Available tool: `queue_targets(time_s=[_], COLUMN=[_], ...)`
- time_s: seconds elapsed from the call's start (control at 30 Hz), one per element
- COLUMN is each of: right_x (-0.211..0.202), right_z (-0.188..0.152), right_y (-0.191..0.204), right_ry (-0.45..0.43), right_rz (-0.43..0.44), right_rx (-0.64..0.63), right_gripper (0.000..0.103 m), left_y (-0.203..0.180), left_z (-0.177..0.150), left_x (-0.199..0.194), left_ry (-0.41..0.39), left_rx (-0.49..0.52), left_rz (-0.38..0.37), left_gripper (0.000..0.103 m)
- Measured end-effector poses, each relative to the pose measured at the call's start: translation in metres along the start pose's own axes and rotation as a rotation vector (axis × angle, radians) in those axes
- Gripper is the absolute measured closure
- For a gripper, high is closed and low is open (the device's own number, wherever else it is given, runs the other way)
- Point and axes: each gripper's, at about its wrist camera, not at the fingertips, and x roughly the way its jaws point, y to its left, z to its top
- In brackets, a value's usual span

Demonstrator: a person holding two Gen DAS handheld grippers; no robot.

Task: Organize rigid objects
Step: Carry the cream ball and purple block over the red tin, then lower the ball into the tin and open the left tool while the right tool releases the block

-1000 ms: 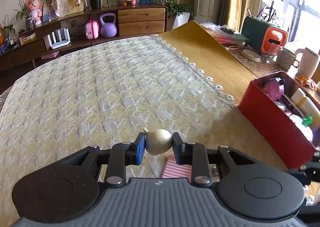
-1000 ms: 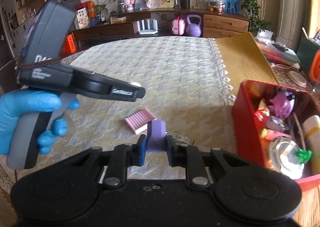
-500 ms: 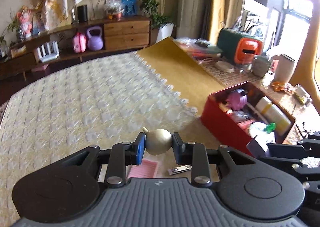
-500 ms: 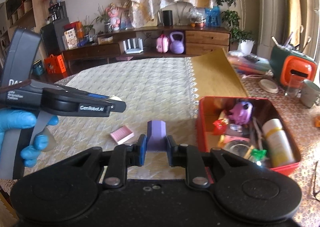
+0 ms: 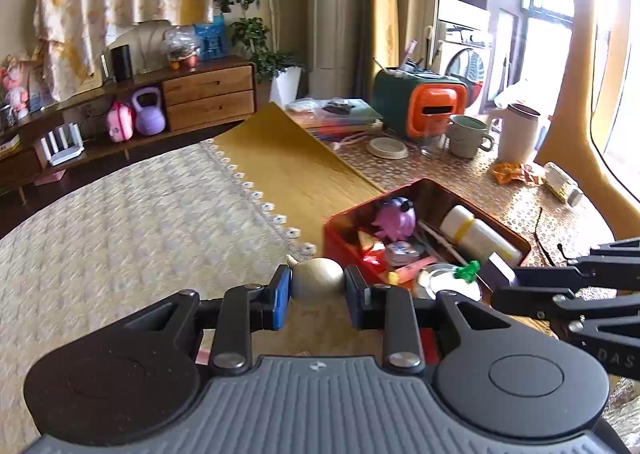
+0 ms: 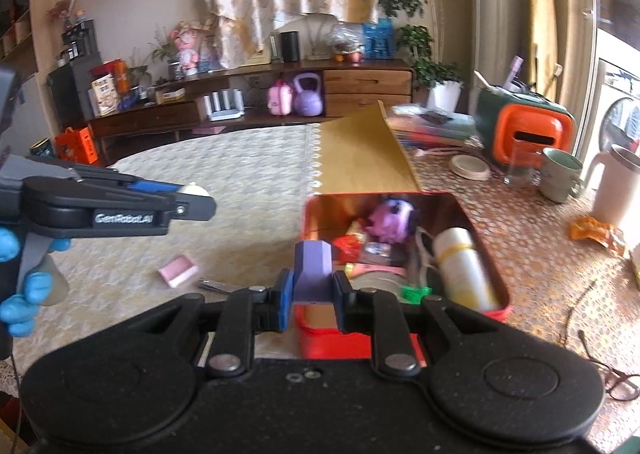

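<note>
Cream bulb (image 5: 317,278) pinched in left tool (image 5: 317,292), purple block (image 6: 312,273) pinched in right tool (image 6: 311,296)

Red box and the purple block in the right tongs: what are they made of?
Red box: probably painted tin, since its inner walls shine and mirror the contents. Purple block: likely matte plastic, with flat facets and no glare.

Tin (image 6: 486,250) sits on counter (image 6: 540,254), right of the tablecloth (image 6: 240,190). In tin: bottle (image 6: 460,266) at right, toy (image 6: 390,216) at far end. Left of tin, on tablecloth: comb (image 6: 178,271), nail clipper (image 6: 216,286) just beside it.
</note>
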Motion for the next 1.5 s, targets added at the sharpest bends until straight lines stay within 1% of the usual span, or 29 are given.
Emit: queue_targets(time_s=[0.23,0.5,0.63,0.77,1.07,1.13,1.4,1.5], right_x=[0.005,0.024,0.038,0.055,0.089,0.095,0.107,0.109], right_z=[0.000,0.002,0.007,0.014,0.019,0.019,0.015,0.013], right_y=[-0.033,-0.054,-0.060,-0.064,-0.073,-0.074,-0.074,-0.074], right_ry=[0.009,0.039,0.052,0.072,0.121,0.131,0.162,0.168], right_rz=[-0.038,-0.059,-0.055,-0.039,-0.046,-0.048,-0.048,-0.048], right_rx=[0.038,0.019,0.012,-0.016,-0.036,-0.046,-0.085,-0.087], right_gripper=[0.083,0.084,0.084,0.084,0.084,0.084,0.084,0.084], left_y=[-0.034,-0.061,-0.065,-0.067,-0.066,-0.067,-0.066,-0.067], left_z=[0.006,0.012,0.016,0.020,0.029,0.029,0.021,0.018], left_x=[0.019,0.052,0.072,0.095,0.137,0.143,0.158,0.160], left_ry=[0.022,0.060,0.086,0.109,0.144,0.146,0.178,0.175], left_rx=[0.048,0.070,0.079,0.093,0.100,0.106,0.124,0.127], left_rz=[-0.051,-0.095,-0.091,-0.070,-0.052,-0.058,-0.045,-0.051], left_gripper=[0.075,0.075,0.074,0.074,0.074,0.074,0.075,0.074])
